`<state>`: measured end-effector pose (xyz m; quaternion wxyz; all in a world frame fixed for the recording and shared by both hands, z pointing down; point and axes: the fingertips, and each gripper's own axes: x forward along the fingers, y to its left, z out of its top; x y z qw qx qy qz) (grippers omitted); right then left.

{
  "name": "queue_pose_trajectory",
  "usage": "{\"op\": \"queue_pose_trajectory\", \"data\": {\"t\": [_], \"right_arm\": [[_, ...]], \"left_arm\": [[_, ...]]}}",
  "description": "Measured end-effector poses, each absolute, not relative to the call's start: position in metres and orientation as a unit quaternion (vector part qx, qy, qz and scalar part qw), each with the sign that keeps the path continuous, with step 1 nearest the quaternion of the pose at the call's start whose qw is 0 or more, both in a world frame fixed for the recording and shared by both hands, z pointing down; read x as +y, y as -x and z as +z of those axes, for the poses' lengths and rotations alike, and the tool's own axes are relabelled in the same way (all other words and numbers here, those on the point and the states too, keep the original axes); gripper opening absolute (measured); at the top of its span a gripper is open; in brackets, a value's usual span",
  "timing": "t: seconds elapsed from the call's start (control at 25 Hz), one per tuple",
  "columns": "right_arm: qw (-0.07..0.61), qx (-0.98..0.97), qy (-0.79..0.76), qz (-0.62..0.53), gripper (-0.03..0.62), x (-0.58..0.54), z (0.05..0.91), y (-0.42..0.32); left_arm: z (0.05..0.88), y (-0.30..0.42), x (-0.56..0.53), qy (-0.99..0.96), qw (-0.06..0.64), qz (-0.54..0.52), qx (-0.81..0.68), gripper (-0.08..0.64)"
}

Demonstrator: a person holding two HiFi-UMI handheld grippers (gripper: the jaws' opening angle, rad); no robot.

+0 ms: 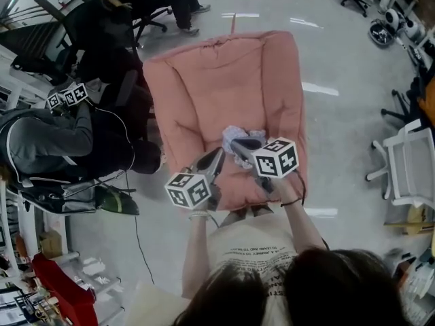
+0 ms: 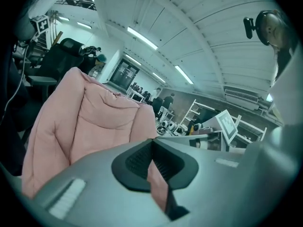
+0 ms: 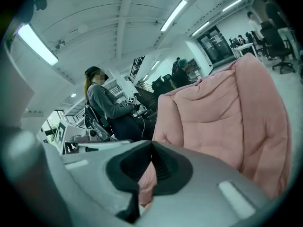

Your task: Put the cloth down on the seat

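Note:
A padded pink armchair (image 1: 224,80) stands in front of me; the left gripper view shows its back (image 2: 94,122), and so does the right gripper view (image 3: 222,117). A small pale cloth (image 1: 238,133) lies crumpled on the seat. My right gripper (image 1: 232,144) hovers just over the cloth's near edge, while my left gripper (image 1: 219,156) hangs beside it to the left. Both grippers' own views show the tips meeting, left (image 2: 152,143) and right (image 3: 151,145), with only pink upholstery behind and no cloth between them.
A seated person in a grey top (image 1: 41,138) works at the left, with black office chairs (image 1: 102,26) behind. A white chair (image 1: 408,165) stands at the right. A red object (image 1: 64,291) sits at the lower left, and a cable (image 1: 136,229) trails over the floor.

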<state>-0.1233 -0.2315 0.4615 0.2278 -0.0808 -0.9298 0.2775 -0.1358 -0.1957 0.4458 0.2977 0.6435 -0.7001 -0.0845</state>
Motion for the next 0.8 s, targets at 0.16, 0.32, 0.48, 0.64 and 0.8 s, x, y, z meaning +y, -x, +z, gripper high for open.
{"op": "queue_pose_trajectory", "data": {"t": [0.16, 0.32, 0.48, 0.64, 0.8], "right_arm": [[0.211, -0.937, 0.089, 0.265, 0.003, -0.231, 0.445, 0.126], [0.206, -0.943, 0.097, 0.244, 0.002, -0.228, 0.438, 0.126], [0.199, -0.947, 0.104, 0.231, 0.002, -0.224, 0.432, 0.125], [0.194, -0.947, 0.107, 0.231, 0.002, -0.219, 0.429, 0.123], [0.182, -0.949, 0.116, 0.228, 0.002, -0.215, 0.423, 0.123]], "left_arm": [[0.437, 0.136, -0.196, -0.651, 0.285, -0.084, -0.698, 0.005], [0.431, 0.134, -0.196, -0.657, 0.273, -0.085, -0.697, 0.005], [0.426, 0.130, -0.195, -0.664, 0.262, -0.083, -0.696, 0.005], [0.424, 0.126, -0.193, -0.668, 0.260, -0.080, -0.693, 0.005], [0.417, 0.125, -0.192, -0.673, 0.249, -0.078, -0.692, 0.005]]}}
